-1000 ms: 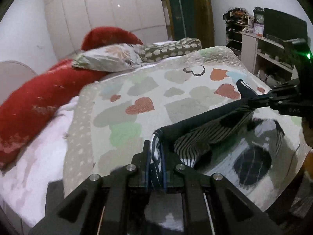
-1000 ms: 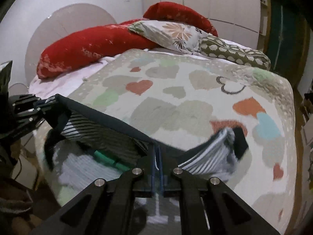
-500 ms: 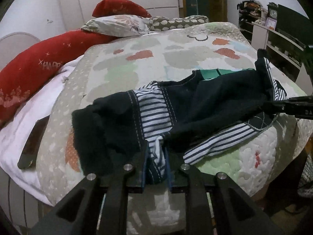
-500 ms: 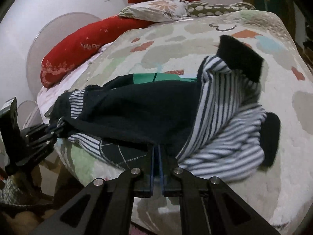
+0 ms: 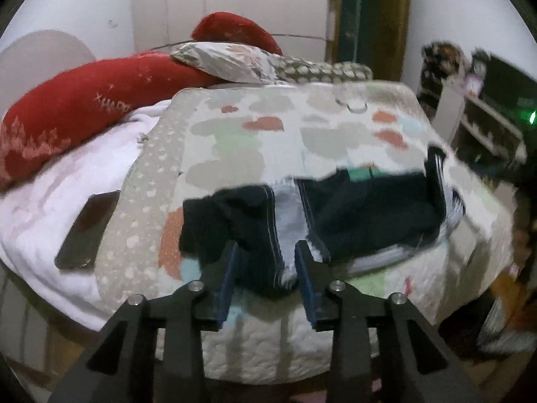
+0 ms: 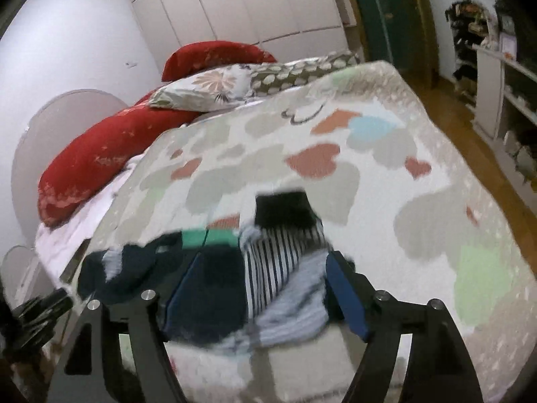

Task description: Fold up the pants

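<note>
Now the dark navy pants with striped lining (image 5: 365, 215) lie bunched at the near edge of the heart-patterned quilted bed (image 5: 255, 141), both hand-held grippers (2, left (image 5: 265, 268) and right (image 6: 248, 288)) opening, pads off the cloth between them.

Pants (image 5: 369, 215), shown lying bunched near the foot edge of the bed. The garment is dark navy with panels of navy-and-white stripes (image 6: 275, 262) and a pale lining exposed at the middle. A band of green (image 6: 201, 236) shows along its far edge, and a dark cuff (image 6: 285, 208) juts away from the pile towards the pillows. The fabric is roughly doubled over, wider than deep, with uneven, rumpled edges; a striped layer protrudes beneath the navy layer at the near side. Motion blur obscures finer seams.
</note>
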Action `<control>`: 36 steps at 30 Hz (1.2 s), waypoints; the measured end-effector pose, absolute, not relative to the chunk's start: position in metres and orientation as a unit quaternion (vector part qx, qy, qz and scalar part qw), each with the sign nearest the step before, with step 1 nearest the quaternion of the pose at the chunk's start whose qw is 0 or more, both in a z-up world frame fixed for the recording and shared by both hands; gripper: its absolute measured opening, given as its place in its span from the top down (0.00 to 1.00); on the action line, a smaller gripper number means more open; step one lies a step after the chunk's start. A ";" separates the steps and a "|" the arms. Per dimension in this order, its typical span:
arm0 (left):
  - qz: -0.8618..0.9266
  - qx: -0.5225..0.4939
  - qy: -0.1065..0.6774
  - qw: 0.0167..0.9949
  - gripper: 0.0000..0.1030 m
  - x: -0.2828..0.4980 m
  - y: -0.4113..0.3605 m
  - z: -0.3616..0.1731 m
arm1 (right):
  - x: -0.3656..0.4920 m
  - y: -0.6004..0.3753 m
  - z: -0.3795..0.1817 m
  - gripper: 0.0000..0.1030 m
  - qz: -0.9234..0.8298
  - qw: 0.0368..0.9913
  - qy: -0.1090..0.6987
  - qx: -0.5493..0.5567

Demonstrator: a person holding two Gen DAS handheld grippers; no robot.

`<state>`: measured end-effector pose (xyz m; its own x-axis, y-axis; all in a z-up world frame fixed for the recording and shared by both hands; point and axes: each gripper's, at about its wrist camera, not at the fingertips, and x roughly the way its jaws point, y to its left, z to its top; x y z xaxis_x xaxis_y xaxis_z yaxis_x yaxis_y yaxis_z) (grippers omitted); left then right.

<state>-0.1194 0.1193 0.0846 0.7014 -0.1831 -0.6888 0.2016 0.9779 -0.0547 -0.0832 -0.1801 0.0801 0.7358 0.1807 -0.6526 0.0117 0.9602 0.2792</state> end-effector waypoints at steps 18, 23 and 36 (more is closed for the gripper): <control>-0.014 -0.003 0.440 0.898 0.61 -0.057 0.117 0.024 | -0.108 -0.300 -0.015 0.92 -0.024 0.820 0.407 0.401; -0.053 -0.093 0.423 0.900 0.61 -0.066 0.144 0.047 | -0.124 -0.320 0.004 0.63 -0.024 0.835 0.357 0.418; -0.065 -0.200 0.457 0.864 0.25 -0.033 0.198 0.020 | -0.094 -0.256 0.000 0.33 0.031 0.858 0.393 0.330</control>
<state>-0.0333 0.1976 0.0205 0.5741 -0.2947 -0.7640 -0.0709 0.9116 -0.4049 -0.0936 -0.2557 -0.0004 0.6891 0.3126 -0.6538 0.2058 0.7806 0.5902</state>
